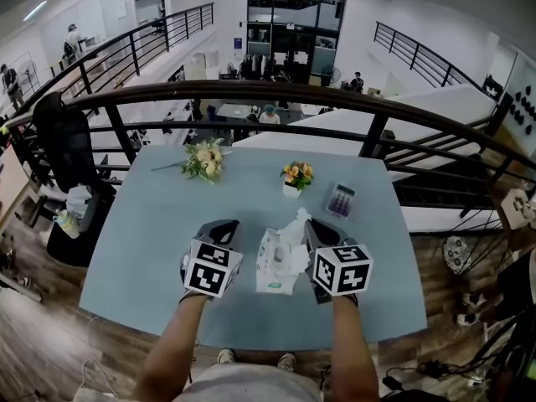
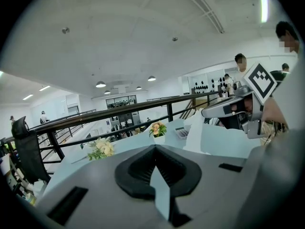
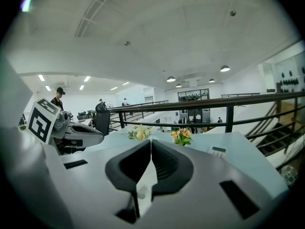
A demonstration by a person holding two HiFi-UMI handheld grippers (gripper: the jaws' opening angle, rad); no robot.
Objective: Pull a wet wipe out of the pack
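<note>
The wet wipe pack (image 1: 273, 275) lies flat on the pale blue table (image 1: 142, 233), between the two grippers. A crumpled white wipe (image 1: 295, 224) stands up out of its top. My right gripper (image 1: 310, 228) is at the wipe's right side, shut on it. In the right gripper view its jaws (image 3: 150, 144) are pressed together with a thin white strip between them. In the left gripper view the wipe (image 2: 194, 135) hangs below the right gripper's tip. My left gripper (image 1: 226, 227) hovers left of the pack, shut and holding nothing (image 2: 153, 149).
A loose bunch of flowers (image 1: 205, 159) lies at the table's far left. A small pot of orange flowers (image 1: 296, 176) and a calculator (image 1: 341, 200) sit beyond the pack. A dark railing (image 1: 276, 95) runs behind the table and a black chair (image 1: 65, 141) stands at its left.
</note>
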